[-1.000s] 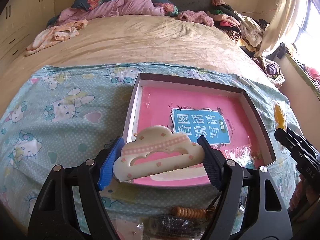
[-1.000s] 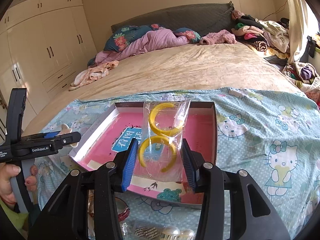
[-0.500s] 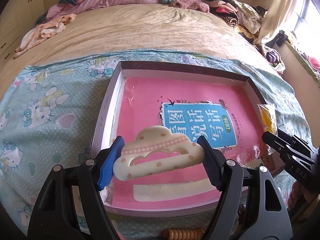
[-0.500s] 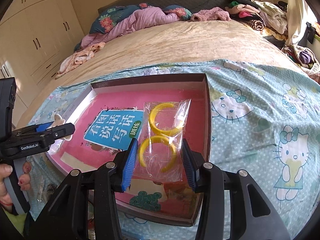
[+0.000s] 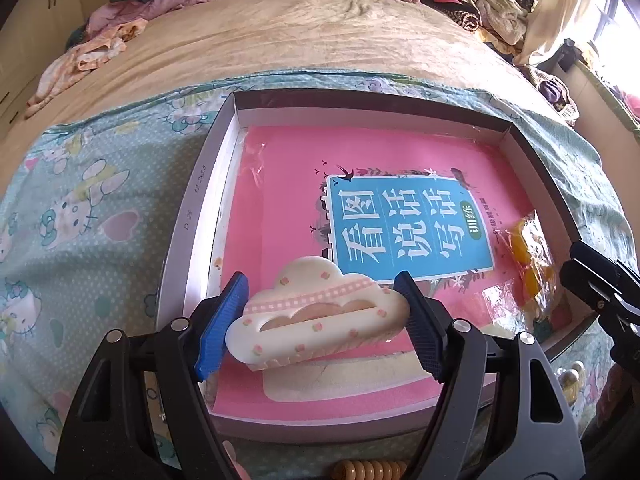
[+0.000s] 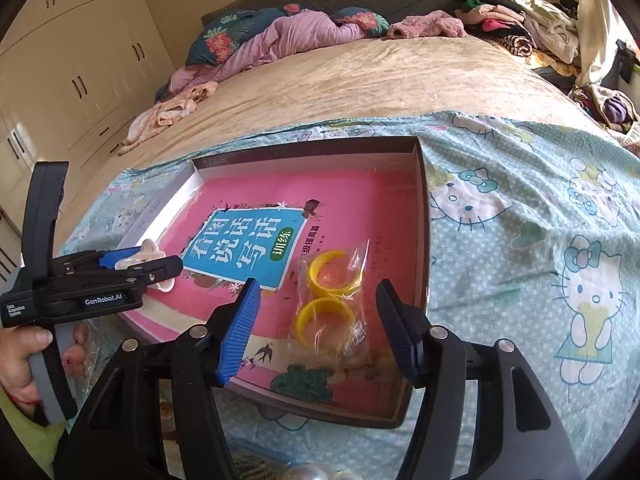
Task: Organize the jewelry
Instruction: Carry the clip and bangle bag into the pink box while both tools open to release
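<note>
My left gripper (image 5: 320, 322) is shut on a cream cloud-shaped hair clip (image 5: 316, 316) with pink dots, held just above the near left part of a shallow box (image 5: 188, 240) lined with a pink book (image 5: 288, 184). My right gripper (image 6: 318, 330) is open. A clear bag with two yellow bangles (image 6: 328, 300) lies between its fingers on the box floor, at the box's right side (image 6: 422, 240). The bag also shows in the left wrist view (image 5: 528, 256). The left gripper and clip show in the right wrist view (image 6: 140, 258).
The box sits on a Hello Kitty sheet (image 6: 540, 240) over a beige bed (image 5: 280, 40). A tan beaded bracelet (image 5: 368, 470) and pearl-like beads (image 6: 308, 472) lie in front of the box. Clothes pile at the far side (image 6: 520, 20). Wardrobes (image 6: 80, 60) stand at left.
My right gripper has opened and let the bag of bangles drop into the box. Both grippers have moved forward and down over the box. The left still holds the clip.
</note>
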